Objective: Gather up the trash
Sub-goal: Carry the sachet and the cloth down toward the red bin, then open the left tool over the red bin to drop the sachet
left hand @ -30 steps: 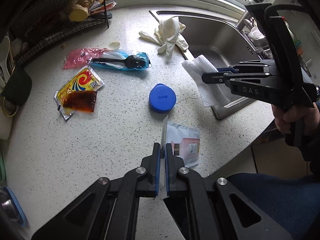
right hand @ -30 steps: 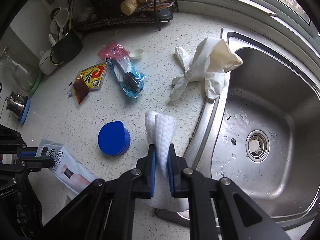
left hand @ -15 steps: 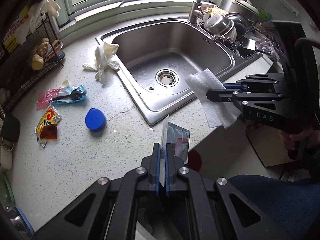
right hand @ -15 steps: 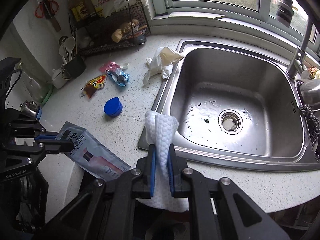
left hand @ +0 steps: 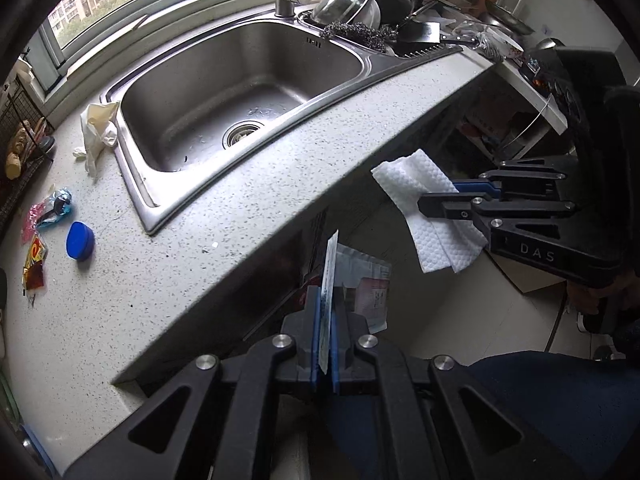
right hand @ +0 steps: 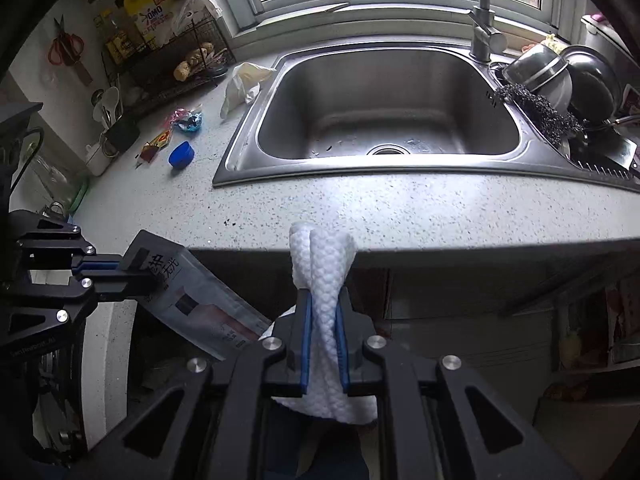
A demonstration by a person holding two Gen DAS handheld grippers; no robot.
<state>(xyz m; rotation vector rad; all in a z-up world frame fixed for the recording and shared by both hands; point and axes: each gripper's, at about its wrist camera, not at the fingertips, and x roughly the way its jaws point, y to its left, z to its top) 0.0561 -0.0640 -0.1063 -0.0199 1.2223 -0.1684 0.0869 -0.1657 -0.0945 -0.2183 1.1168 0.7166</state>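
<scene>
1. Left gripper is clamped on a flat printed pouch. The pouch stands edge-on between the pads and its free end hangs down past the counter edge.
2. Right gripper is clamped on a folded white paper towel. A bunched end sticks up above the pads, and the rest hangs below them.
3. Both loads are off the counter, over the floor in front of the cabinet. No bin shows in either view, so I can't tell where the drop point is.
4. Step in hand, as I read it: carry both pieces to the bin. Keep both grips shut until each piece is directly over the opening.
5. The pouch is stiff and held near one end. Tip it down before releasing so it slides in instead of catching on a rim.
6. The towel is light and floppy, so release it low or it may drift and snag.
7. Drop one at a time, since the two grippers sit near each other and could collide.
8. Left on the counter: blue lid, sauce sachet, blue and pink wrappers, and a pale rubber glove beside the sink. More trips are needed.
</scene>
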